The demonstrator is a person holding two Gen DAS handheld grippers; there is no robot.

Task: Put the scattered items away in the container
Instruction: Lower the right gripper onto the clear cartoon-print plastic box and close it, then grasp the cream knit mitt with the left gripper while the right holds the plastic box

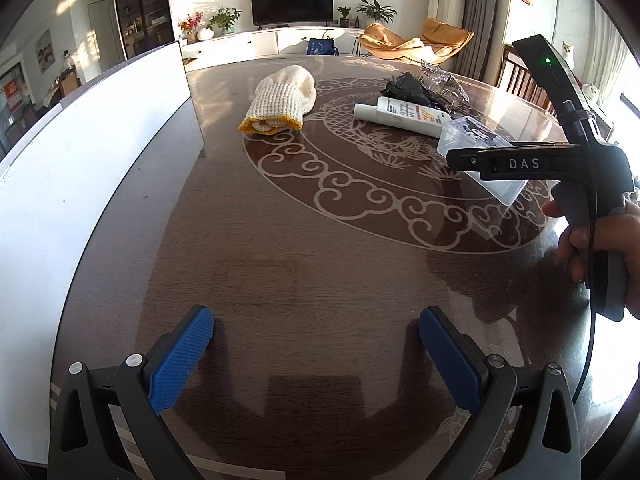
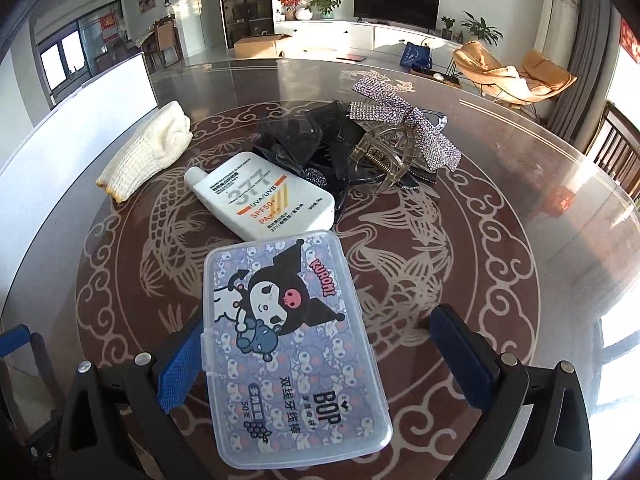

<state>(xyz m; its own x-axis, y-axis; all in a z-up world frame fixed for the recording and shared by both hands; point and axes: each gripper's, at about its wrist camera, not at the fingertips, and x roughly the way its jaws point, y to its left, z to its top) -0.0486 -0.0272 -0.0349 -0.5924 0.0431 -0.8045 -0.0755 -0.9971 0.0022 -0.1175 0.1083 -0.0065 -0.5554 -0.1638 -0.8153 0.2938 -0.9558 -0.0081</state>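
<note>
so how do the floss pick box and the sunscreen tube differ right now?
The floss pick box is a clear rectangular case with a Kuromi cartoon print; the sunscreen tube is opaque white with orange text. The box sits between the open fingers of the right tool; the tube lies farther off, against the black hair accessory. Both lie flat on the table.

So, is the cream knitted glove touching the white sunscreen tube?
Apart. The left wrist view shows bare brown tabletop between the cream knitted glove and the white sunscreen tube.
</note>
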